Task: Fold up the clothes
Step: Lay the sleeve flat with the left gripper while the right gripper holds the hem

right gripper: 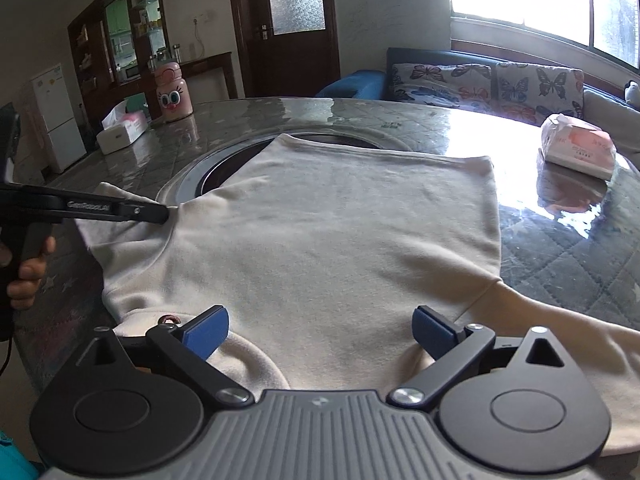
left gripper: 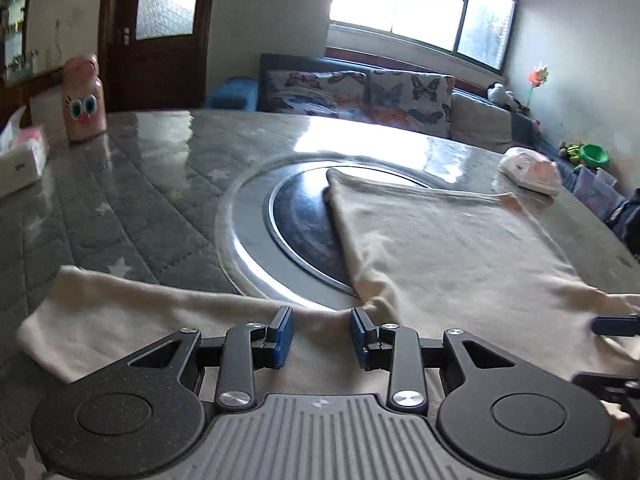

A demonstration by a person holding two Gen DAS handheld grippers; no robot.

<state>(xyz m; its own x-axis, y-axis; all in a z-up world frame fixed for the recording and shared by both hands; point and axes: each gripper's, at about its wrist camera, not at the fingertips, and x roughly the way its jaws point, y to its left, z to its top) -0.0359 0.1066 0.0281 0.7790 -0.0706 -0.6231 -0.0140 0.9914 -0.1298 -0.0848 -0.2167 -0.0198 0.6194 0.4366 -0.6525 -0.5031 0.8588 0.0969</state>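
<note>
Garment: I see one cream sweatshirt (right gripper: 320, 232) spread flat on the tabletop (right gripper: 560, 248), its hem at the far side lying partly over the round inset ring (left gripper: 248, 232) in the middle, its collar nearest me.
Long axis: the body runs away from me, collar near, hem far; the two sleeves stick out sideways, one to each side.
Left tongs (left gripper: 320, 334): released, jaws apart, low over the left sleeve (left gripper: 120, 320) where it meets the body; in the right wrist view their tip sits right at that armpit seam, though I cannot tell whether they touch the cloth.
Right tongs (right gripper: 320, 330): released, jaws spread wide, hovering over the collar (right gripper: 244, 350) edge, nothing between them.
Which is nearer: my left tongs are nearer the left sleeve; the right sleeve (right gripper: 560, 328) trails off to the right, beside my right tongs.
Key relation: the left sleeve lies outward to the left of the left tongs, so I judge the coming move to be pinching it and carrying it inward across the body.
Count, garments: one.
Count, sleeves: two, both unfolded.
Count, other items: one pink bottle (right gripper: 173, 94), one tissue box (right gripper: 120, 130), one tissue pack (right gripper: 578, 150), all well apart from the cloth.
</note>
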